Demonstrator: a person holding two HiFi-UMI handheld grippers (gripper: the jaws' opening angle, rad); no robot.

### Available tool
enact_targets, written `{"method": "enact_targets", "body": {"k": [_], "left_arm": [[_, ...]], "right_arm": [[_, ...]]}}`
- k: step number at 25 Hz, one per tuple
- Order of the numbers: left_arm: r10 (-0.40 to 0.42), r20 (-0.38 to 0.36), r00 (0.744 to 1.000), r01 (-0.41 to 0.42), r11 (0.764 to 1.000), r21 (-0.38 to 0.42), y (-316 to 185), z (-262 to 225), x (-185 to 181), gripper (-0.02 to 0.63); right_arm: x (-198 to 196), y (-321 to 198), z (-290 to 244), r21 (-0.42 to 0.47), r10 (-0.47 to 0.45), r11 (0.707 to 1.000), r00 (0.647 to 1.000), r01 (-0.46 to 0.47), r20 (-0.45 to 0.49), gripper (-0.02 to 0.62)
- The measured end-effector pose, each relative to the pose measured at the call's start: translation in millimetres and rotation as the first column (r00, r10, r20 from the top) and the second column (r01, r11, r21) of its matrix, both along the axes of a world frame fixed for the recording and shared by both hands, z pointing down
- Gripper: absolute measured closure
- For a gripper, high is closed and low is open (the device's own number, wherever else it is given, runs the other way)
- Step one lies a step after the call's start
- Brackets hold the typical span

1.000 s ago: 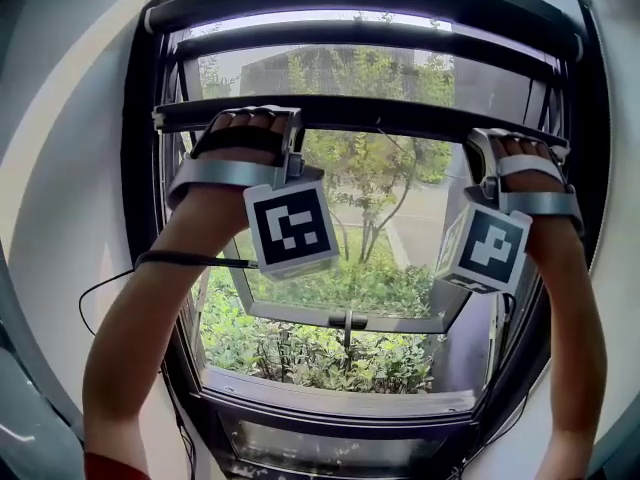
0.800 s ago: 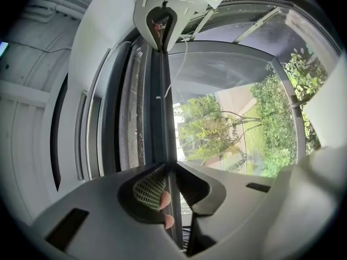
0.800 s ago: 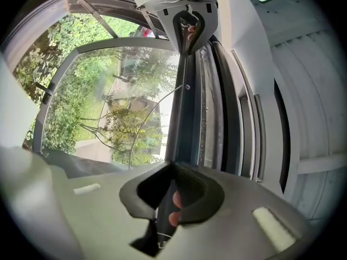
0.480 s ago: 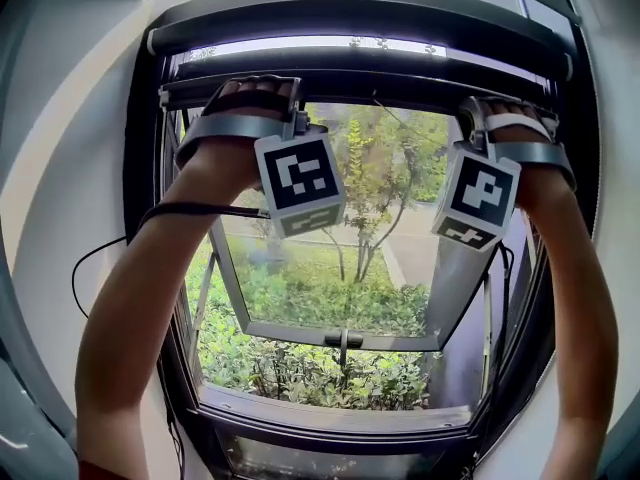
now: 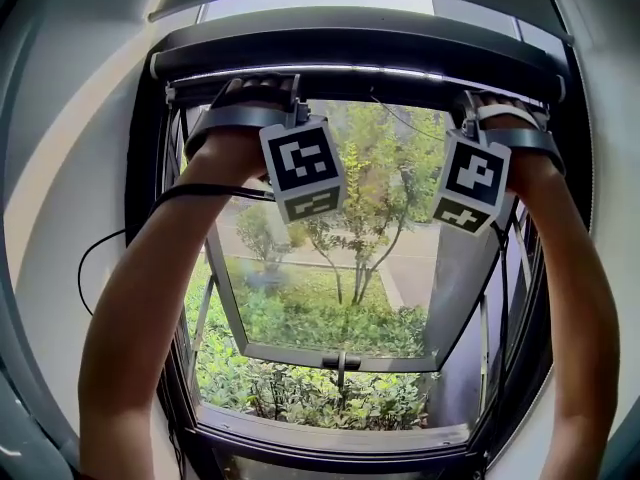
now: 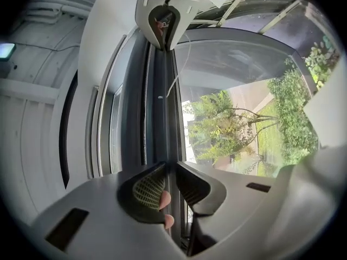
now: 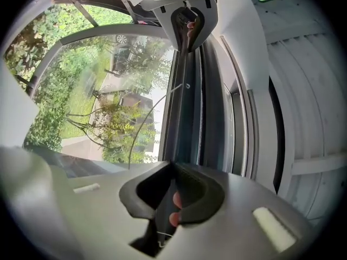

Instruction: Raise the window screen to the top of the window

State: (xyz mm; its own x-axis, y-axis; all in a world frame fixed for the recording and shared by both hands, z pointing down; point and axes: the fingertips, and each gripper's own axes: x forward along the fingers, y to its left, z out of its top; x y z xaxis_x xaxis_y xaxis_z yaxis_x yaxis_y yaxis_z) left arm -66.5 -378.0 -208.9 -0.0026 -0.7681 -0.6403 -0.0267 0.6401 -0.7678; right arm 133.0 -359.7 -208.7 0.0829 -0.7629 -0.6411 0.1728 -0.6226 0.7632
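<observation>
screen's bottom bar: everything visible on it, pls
The screen bar is a slim, straight, dark rail, metal or plastic by its look. It lies level across the window, right under the dark housing at the top of the frame. The left gripper is clamped on it near its left end and the right gripper near its right end. A thin pull cord hangs near its middle. No mesh shows below it.
</observation>
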Motion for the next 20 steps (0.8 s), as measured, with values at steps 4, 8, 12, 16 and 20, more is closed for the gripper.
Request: {"method": "enact_targets", "body": {"k": [4, 8, 12, 16, 20], "left_arm": [[0.013, -0.016, 1.0, -0.013, 1.0, 0.019, 3, -12, 0, 0.54], [0.005, -0.017, 1.0, -0.004, 1.0, 0.025, 5, -15, 1, 0.54], [0.018, -0.02, 1.0, -0.017, 0.999, 0.048, 9, -17, 2, 0.54], [0.017, -0.007, 1.0, -0.017, 0.997, 0.069, 10, -15, 1, 0.54], [0.078, -0.019, 0.997, -0.077, 0.994, 0.082, 12, -10, 2, 0.49]], "right_arm": [[0, 4, -13, 0.031, -0.019, 0.999, 1.0, 0.019, 0.005, 0.556], [1, 4, -17, 0.026, -0.022, 0.999, 1.0, 0.022, 0.012, 0.555], [2, 9, -19, 0.061, -0.044, 0.997, 0.999, 0.044, 0.012, 0.554], [1, 10, -18, 0.072, -0.069, 0.995, 0.997, 0.067, 0.022, 0.55], [1, 8, -11, 0.051, -0.138, 0.989, 0.989, 0.136, 0.057, 0.495]]}}
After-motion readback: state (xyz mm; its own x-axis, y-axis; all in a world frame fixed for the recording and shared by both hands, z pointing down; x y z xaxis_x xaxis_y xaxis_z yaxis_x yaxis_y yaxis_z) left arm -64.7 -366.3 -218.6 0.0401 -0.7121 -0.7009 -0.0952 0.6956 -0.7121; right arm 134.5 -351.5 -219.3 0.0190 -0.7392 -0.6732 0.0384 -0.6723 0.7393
